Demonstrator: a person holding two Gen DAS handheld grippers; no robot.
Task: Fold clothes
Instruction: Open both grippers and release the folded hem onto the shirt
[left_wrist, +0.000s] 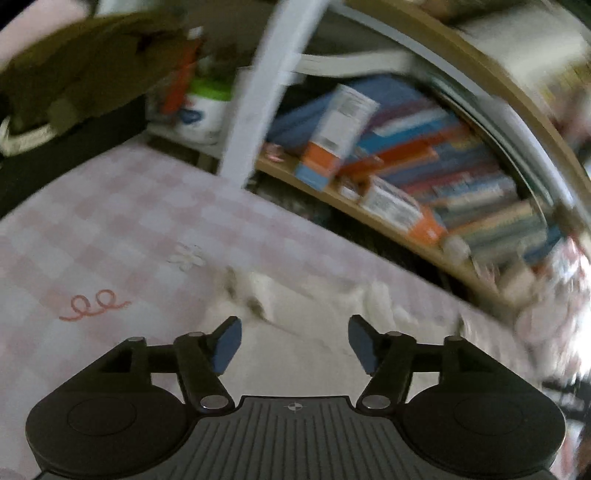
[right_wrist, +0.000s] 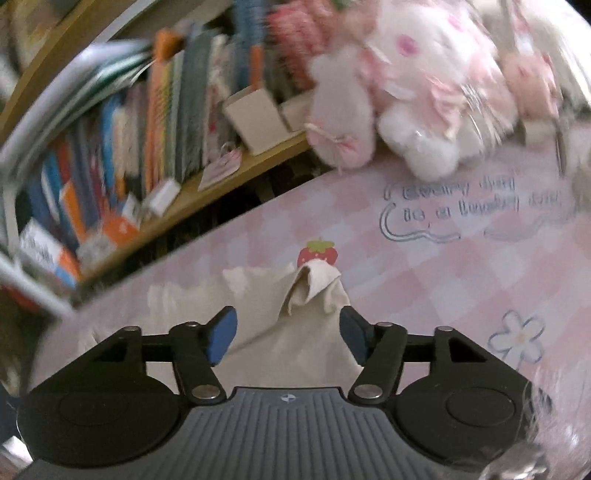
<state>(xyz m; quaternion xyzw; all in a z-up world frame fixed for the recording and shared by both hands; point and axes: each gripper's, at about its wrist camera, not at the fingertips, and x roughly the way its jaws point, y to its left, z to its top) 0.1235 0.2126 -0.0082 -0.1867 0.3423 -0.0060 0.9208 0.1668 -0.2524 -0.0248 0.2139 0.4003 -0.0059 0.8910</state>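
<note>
Surface: a worktop under a pink-and-white checked cover printed with a red strawberry, white flowers and blue lettering.
Garment: a cream-white cloth garment lies rumpled on the cover near the edge that faces the bookshelf — one corner stands up in a small folded peak just below the strawberry print.
Left hand-held gripper: released, blue pads spread apart, nothing between them; the pale cloth lies beyond the tips, blurred.
Right hand-held gripper: released too — pads stand wide on either side of the cloth, not pressing it.
Beyond the edge: a wooden bookshelf packed with colourful books.
Far corner: a pink-and-white plush toy sits on the cover.
</note>
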